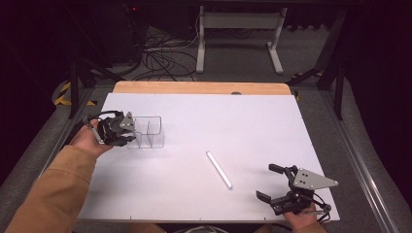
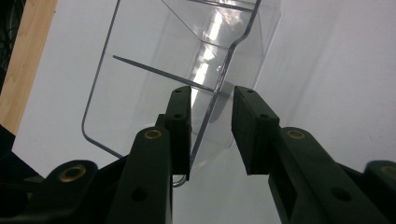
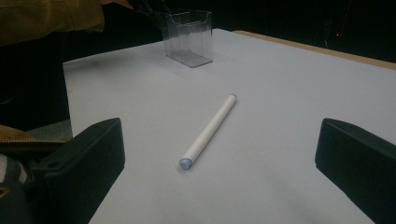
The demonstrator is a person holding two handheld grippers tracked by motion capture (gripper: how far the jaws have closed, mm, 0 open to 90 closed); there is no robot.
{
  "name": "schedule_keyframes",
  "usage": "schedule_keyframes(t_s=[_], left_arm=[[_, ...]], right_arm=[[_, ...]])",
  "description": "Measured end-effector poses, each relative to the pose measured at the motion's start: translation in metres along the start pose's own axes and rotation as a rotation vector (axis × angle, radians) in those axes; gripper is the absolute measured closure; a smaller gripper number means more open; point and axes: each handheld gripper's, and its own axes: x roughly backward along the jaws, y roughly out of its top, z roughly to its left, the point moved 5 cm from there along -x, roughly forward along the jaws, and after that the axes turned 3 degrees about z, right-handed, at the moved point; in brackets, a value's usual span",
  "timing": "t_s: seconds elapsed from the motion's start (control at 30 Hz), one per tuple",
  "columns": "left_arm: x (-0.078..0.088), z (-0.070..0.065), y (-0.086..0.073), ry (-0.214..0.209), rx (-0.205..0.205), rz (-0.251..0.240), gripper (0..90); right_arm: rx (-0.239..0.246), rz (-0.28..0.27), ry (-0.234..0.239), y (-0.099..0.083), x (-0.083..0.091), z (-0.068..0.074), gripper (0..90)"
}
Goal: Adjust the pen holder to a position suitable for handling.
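High view: left gripper [image 1: 130, 130] is straddling the clear holder's [image 1: 148, 131] wall, narrowly parted; right gripper [image 1: 274, 182] is gaping wide near the pen [image 1: 219, 169]. Squeezing off-centre could tip the light holder.

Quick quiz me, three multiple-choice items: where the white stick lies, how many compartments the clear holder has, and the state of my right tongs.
1. Where is the white stick?
A. inside the holder
B. flat on the table, apart from the holder
C. held in tongs

2. Compartments in the clear holder?
A. two
B. five
C. none

3. The right tongs are:
A. shut on the stick
B. open
C. shut on the holder

Key: B, the stick lies on the white sheet; A, one divider splits the holder; B, the jaws stand wide apart around nothing.
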Motion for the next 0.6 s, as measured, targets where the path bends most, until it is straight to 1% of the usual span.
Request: schedule_keyframes(t_s=[0.1,0.17,0.37,0.4,0.43,0.5,0.6], left_arm=[[0.002,0.000,0.000,-0.002,-0.010,-0.010,71.3],[0.003,-0.002,-0.001,-0.012,-0.011,-0.009,73.3],[0.006,-0.004,-0.003,-0.034,-0.044,-0.013,76.9],[0.007,-0.005,-0.003,-0.040,-0.050,-0.014,77.9],[0.007,-0.006,-0.002,-0.045,-0.062,-0.016,81.6],[0.009,-0.009,-0.001,-0.068,-0.071,-0.006,83.0],[0.011,-0.013,0.001,-0.095,-0.091,-0.006,86.3]], right_arm=[[-0.001,0.001,0.002,0.000,0.000,0.000,1.9],[-0.002,0.003,0.003,0.000,-0.001,0.000,1.9],[-0.002,0.007,0.006,-0.001,-0.002,0.000,1.9],[-0.003,0.009,0.008,-0.001,-0.002,0.001,1.9],[-0.003,0.009,0.008,-0.001,-0.002,0.001,1.9],[-0.004,0.009,0.009,-0.001,-0.002,0.001,1.9],[-0.003,0.010,0.012,-0.001,-0.002,0.001,1.9]])
